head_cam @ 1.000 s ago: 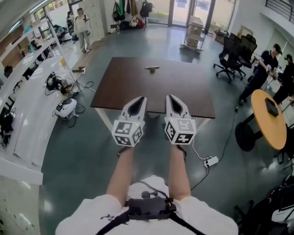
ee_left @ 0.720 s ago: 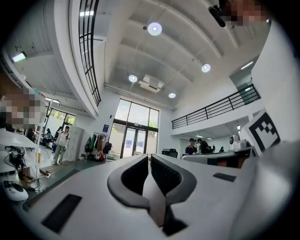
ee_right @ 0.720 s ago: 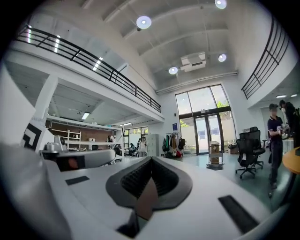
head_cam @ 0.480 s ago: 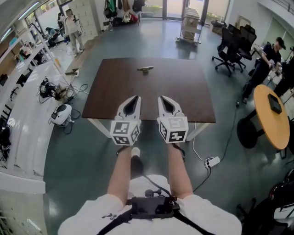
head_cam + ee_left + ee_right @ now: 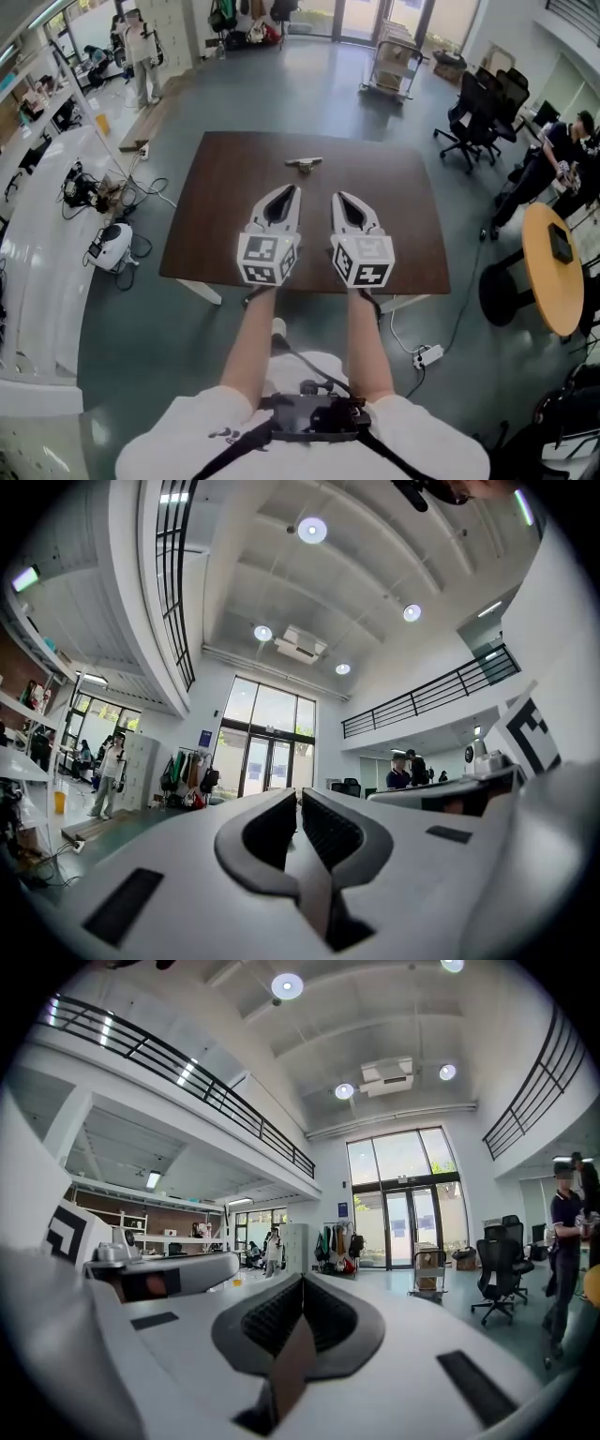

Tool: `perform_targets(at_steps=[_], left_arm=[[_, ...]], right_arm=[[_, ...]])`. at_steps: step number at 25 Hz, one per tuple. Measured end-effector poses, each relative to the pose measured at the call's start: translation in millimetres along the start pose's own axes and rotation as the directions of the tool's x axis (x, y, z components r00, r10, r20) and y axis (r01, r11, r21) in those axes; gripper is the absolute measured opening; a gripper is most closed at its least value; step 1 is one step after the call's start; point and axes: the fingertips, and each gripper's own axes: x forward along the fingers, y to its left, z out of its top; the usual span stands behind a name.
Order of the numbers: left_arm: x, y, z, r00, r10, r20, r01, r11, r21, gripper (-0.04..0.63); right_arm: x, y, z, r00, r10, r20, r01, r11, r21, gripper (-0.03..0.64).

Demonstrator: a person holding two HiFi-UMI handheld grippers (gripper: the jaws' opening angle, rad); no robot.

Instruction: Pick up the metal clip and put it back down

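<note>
left claw (image 5: 290, 189) and right claw (image 5: 339, 196) both closed, empty; metal clip (image 5: 304, 163) well ahead on the desk (image 5: 211, 239), details unclear.

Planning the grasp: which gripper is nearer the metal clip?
Left, slightly. The left gripper is short of the metal clip, almost in line; the right gripper is short too but offset right.

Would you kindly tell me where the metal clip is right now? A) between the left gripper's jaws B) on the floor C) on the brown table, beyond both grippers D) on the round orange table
C: the metal clip lies on the brown table near its far edge, ahead of the left gripper and right gripper.
</note>
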Motion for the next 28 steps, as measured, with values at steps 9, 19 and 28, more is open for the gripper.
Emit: perform_targets(at_steps=[9,19,28], left_arm=[[96.4,96.8,-16.1,0.998,-0.055,-0.012,0.055,0.998,0.01,0.029],[173.0,131.7,-93.9,0.99,-0.09,-0.105,0.079,0.992,-0.103,0.029],[236.5,173.4,-171.2,0.975,-0.067,-0.211,0.035,0.988,-0.151,0.029]], right_arm=[[143.9,-13.1,-6.1,0.999,-0.032,-0.016,0.032,0.999,0.007,0.006],[216.0,-77.8,-85.6,0.972,-0.119,-0.204,0.129,0.991,0.039,0.006],[297.6,-115.9,-170.0,0.925,-0.078,-0.371,0.114,0.991,0.076,0.007]])
